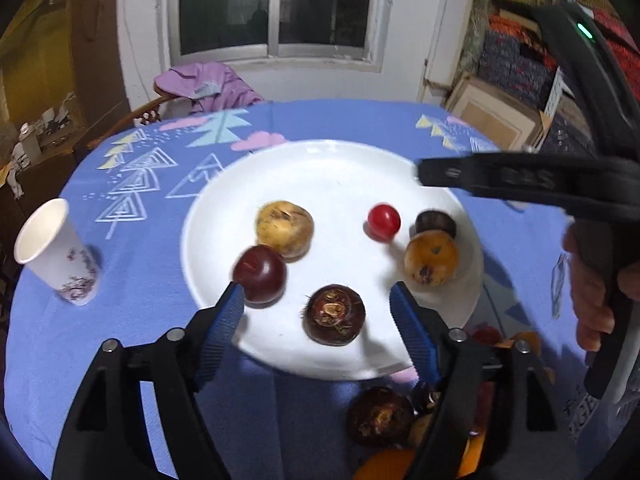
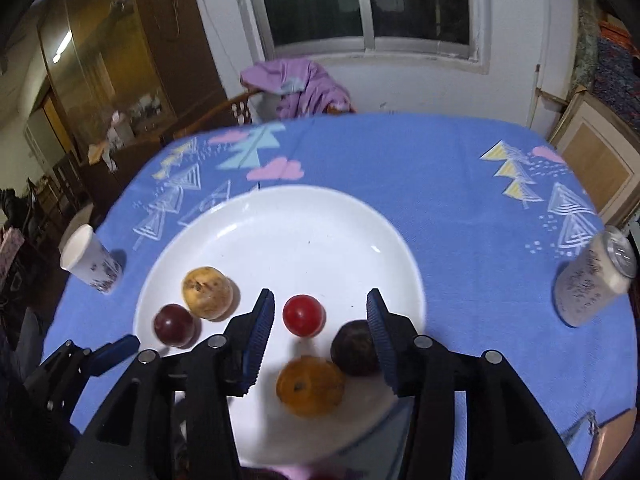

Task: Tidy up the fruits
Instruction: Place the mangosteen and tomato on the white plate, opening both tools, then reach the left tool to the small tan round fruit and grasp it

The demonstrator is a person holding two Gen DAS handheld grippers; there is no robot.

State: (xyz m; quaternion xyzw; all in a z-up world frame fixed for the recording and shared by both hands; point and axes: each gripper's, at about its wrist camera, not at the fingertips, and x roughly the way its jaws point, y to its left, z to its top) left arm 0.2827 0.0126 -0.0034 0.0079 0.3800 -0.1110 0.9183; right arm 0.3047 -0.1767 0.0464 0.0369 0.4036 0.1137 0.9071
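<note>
Both of your grippers hang over the round white ceramic plate (image 1: 320, 168) with their jaws spread and nothing pinched. The left gripper (image 1: 318, 304) straddles the dark brown, rough-topped round fruit (image 1: 334, 314), with the glossy dark red plum (image 1: 260, 274) just beside its left pad. The right gripper (image 2: 320, 324) frames the small bright red tomato-like fruit (image 2: 303, 315); the orange speckled fruit (image 2: 310, 385) and a dark purple-brown fruit (image 2: 354, 348) sit close to its right pad.

Your main risk is rolling. These are round fruits on a smooth plate, and several look blurred — they may not be settled. Nudge the plum with the left pad as you pull away and it could run off the near rim onto the blue patterned tablecloth (image 1: 120, 320). Likewise, the right pad is so near the dark purple-brown fruit that a careless lift could knock it into its orange neighbour.

The pale yellow mottled fruit (image 1: 285, 229) lies clear of both grippers.

Only the left wrist view shows the pile of fruits still off the plate (image 1: 380, 416), low by the near edge — so the job looks unfinished — and your hand (image 1: 588, 296) on the right gripper's handle. Only the right wrist view shows the white patterned canister lying on its side (image 2: 592, 284) at the far right. The white paper cup (image 2: 90, 260) appears in both.
</note>
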